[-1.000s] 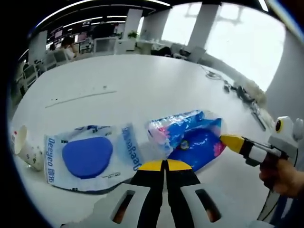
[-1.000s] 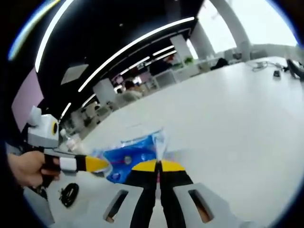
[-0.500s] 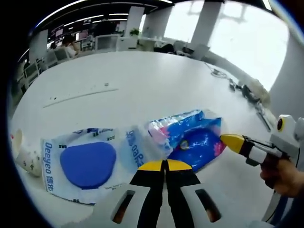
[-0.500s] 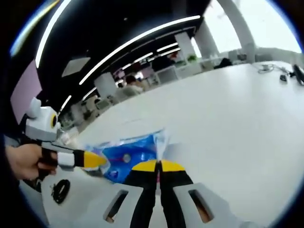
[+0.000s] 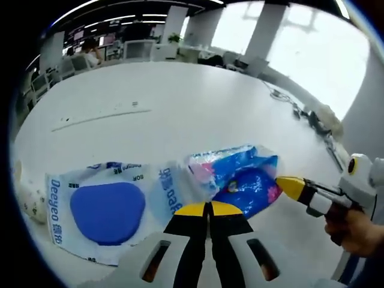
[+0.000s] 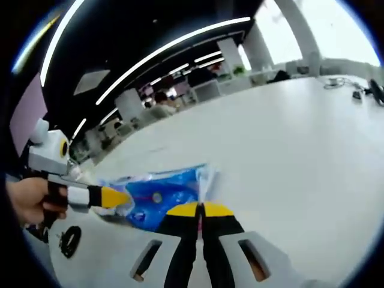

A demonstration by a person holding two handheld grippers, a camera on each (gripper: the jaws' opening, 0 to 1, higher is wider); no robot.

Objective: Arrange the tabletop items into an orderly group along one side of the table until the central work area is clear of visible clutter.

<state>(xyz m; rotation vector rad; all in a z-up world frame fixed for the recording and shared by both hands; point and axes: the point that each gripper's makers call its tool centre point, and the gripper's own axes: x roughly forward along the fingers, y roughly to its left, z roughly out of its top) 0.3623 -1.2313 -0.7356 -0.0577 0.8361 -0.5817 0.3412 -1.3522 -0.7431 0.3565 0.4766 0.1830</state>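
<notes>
Yellow-tipped and black, the left tongs (image 5: 207,209) were pressed together on the near edge of the white Deeyeo tissue pack (image 5: 108,207), at the clear plastic where it met the blue patterned pack (image 5: 243,180). That white pack, with its dark blue oval, lay flat on the white table (image 5: 180,108) to the left of the tongs, and the blue patterned pack lay just beside it on the right, the two touching or overlapping at their ends. From the right of the left gripper view came the right tongs (image 5: 287,185), yellow tip against the far corner of the blue pack, with a hand (image 5: 354,231) behind on the grip.

Seen along the right tongs (image 6: 200,209), the jaws were closed on the thin plastic edge of the blue pack (image 6: 159,198). The left tongs (image 6: 117,198) entered there from the left, tip at the pack's other end, held by a hand (image 6: 27,201). A coiled black cable (image 6: 68,239) lay on the table near that hand.

Farther off, a small paper cup (image 5: 27,201) lay near the table's left edge. Cables and dark items (image 5: 315,120) sat at the far right rim, and office desks with a seated person (image 5: 90,51) stood beyond.
</notes>
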